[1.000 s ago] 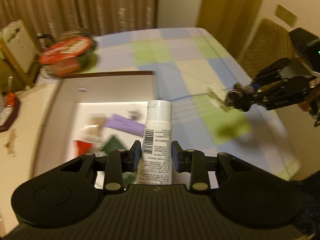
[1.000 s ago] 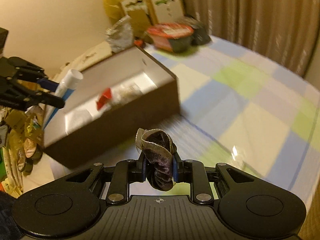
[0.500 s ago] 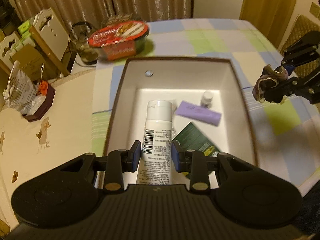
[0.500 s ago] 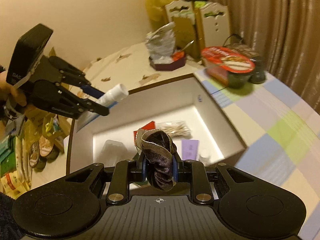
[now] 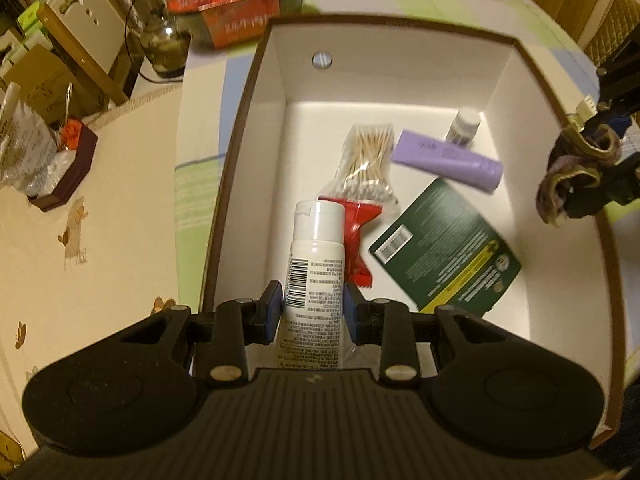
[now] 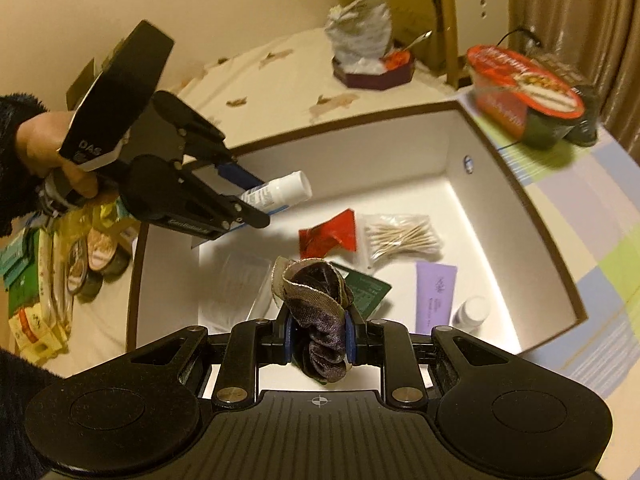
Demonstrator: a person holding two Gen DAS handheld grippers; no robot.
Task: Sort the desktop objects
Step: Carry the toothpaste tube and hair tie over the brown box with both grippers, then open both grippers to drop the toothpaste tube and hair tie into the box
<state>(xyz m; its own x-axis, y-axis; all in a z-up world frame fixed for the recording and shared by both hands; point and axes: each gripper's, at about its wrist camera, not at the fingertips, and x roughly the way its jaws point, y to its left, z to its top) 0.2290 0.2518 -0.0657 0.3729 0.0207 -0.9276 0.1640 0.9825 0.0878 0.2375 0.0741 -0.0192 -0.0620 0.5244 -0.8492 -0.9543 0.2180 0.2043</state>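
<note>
Left gripper (image 5: 313,307): fingers (image 5: 270,300) closed on a white tube (image 5: 314,264), cap pointing forward, held above the near end of the open box (image 5: 400,24). Right gripper (image 6: 317,334): fingers (image 6: 287,336) closed on a dark velvet scrunchie (image 6: 318,312) with a pale ribbon edge, held over the box's near rim. Box: brown rim, white interior, standing on the tabletop (image 5: 100,216) partly on a checked cloth (image 6: 600,208). Box contents: bag of cotton swabs (image 5: 366,164); red sachet (image 5: 360,232) just beside the swabs; purple tube (image 5: 448,156); small white bottle (image 5: 463,126) touching the purple tube's far side; dark green packet (image 5: 444,248); clear flat packet (image 6: 236,288). Beyond the box: red-lidded bowl (image 5: 240,4); glass teapot (image 5: 160,40). A hand (image 6: 44,148) in a dark sleeve holds the left gripper.
</note>
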